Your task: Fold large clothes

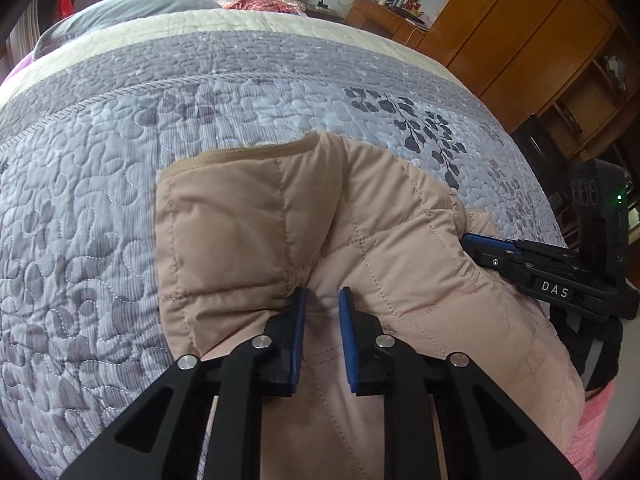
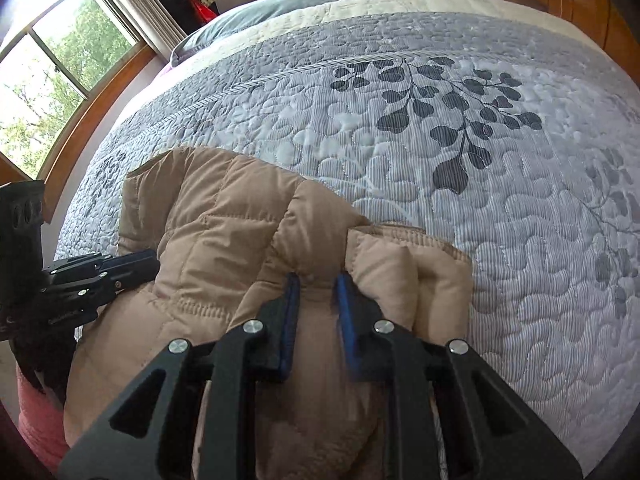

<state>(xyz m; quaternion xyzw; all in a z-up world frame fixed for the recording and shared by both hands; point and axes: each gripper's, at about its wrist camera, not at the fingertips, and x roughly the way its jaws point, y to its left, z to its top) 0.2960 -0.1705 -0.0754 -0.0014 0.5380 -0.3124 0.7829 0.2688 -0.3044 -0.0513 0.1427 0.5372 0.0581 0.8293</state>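
Note:
A tan quilted puffer jacket (image 1: 248, 220) lies bunched at the near edge of a bed with a grey leaf-print quilt (image 1: 240, 92). My left gripper (image 1: 322, 292) is shut on a puckered fold of the jacket, its blue pads pressing the fabric from both sides. In the right wrist view, my right gripper (image 2: 316, 278) pinches another fold of the same jacket (image 2: 224, 216), beside a doubled-over flap. Each gripper shows in the other's view: the right gripper (image 1: 470, 242) at the jacket's right side, the left gripper (image 2: 150, 260) at its left side.
The quilt (image 2: 480, 200) stretches far ahead of the jacket. A grey pillow (image 1: 132, 8) and red fabric lie at the headboard end. Wooden cabinets (image 1: 540, 40) stand to the right, a window (image 2: 48, 60) to the left. A pink sleeve (image 1: 592, 432) shows at the near edge.

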